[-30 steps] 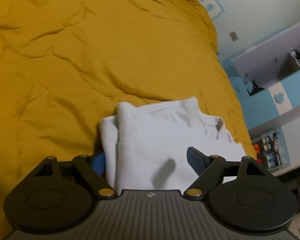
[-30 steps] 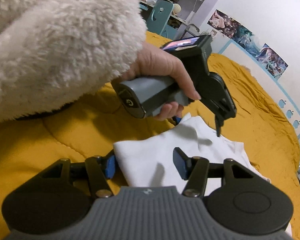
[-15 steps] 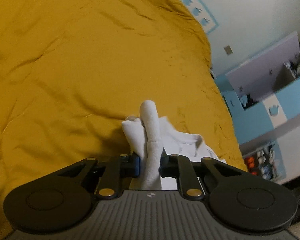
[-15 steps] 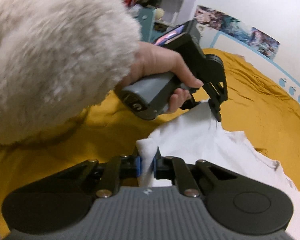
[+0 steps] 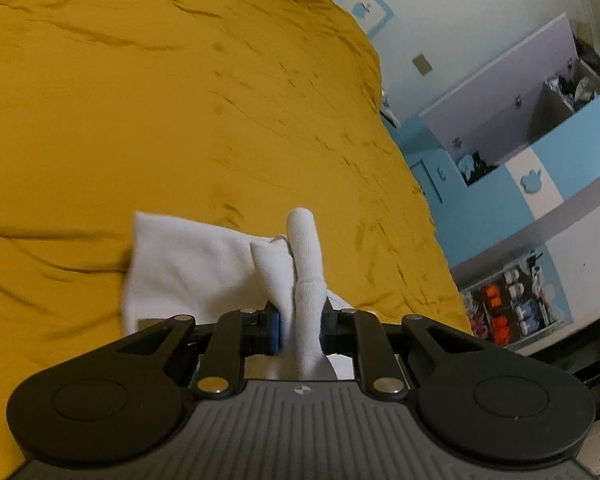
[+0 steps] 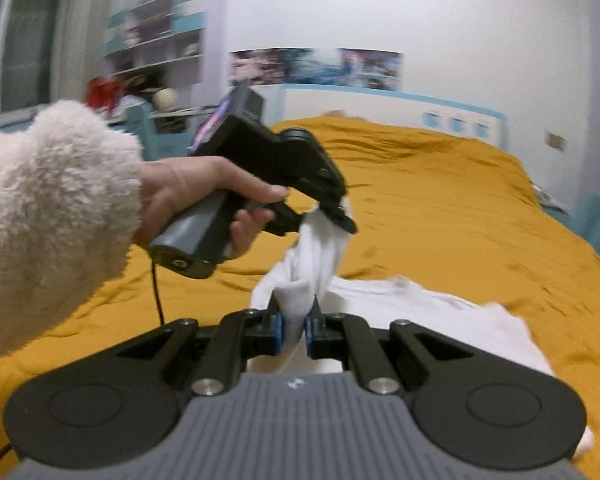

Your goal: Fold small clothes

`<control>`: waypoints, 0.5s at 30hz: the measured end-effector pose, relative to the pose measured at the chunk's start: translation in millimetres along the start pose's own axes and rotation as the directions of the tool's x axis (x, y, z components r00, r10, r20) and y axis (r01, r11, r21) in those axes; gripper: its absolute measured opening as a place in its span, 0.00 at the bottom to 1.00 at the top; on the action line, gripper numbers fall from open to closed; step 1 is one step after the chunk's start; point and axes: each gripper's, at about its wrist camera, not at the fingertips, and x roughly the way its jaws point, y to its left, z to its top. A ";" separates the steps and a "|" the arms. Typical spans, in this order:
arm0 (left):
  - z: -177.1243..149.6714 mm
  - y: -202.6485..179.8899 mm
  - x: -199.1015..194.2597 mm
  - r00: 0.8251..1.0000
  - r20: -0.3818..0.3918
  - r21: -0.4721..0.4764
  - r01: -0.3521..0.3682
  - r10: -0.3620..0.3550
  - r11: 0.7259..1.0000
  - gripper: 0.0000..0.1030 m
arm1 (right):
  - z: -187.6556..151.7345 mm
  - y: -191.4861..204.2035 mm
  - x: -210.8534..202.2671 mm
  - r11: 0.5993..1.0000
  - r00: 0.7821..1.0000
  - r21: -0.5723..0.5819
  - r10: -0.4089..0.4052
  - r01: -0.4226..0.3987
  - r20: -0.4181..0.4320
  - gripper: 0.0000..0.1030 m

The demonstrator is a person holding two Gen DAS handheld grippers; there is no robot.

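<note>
Left gripper (image 5: pixel 300 330): jaws clamped on a bunched fold of the small white knit garment (image 5: pixel 196 264). A rolled tube of the fabric sticks up from between the blue pads toward 12 o'clock; the rest of the cloth drapes off to 10 o'clock and lies on the mustard-yellow quilted bedspread (image 5: pixel 180 100).

Right gripper (image 6: pixel 296 330): jaws pinched tight on another edge of the same white garment (image 6: pixel 440 308). Fabric rises from the pads as a twisted strip toward 12 o'clock, up to the left gripper (image 6: pixel 342 220), seen here from the side, which grips the cloth's upper end. The stretch between the two grippers is off the bed; the remainder trails to 3 o'clock, flat on the yellow bedspread (image 6: pixel 440 184).

The person's hand (image 6: pixel 204 200) wraps the grey handle of the left gripper at 10 o'clock, coming out of a fluffy cream fleece sleeve (image 6: pixel 48 216). A thin black cable (image 6: pixel 156 288) hangs from that handle.

Background in the right wrist view is motion-blurred: white-and-blue headboard (image 6: pixel 380 108) at 12 o'clock, a strip of posters (image 6: pixel 316 66) above it, shelves (image 6: pixel 156 40) at 11 o'clock. Left wrist view shows blue-and-white cabinets (image 5: pixel 540 152) at 2 to 3 o'clock.
</note>
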 end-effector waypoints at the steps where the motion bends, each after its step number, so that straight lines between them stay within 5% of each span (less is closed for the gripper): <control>1: -1.2 -6.9 8.0 1.000 -0.008 0.008 -0.002 0.003 1.000 0.17 | -2.2 -14.1 -3.0 0.999 1.000 0.030 -0.018 0.018 -0.002 0.02; 15: -27.8 -90.1 101.4 0.997 -0.070 0.113 -0.033 0.042 0.993 0.17 | -45.4 -156.1 -11.5 0.925 0.981 0.329 -0.192 0.189 -0.024 0.03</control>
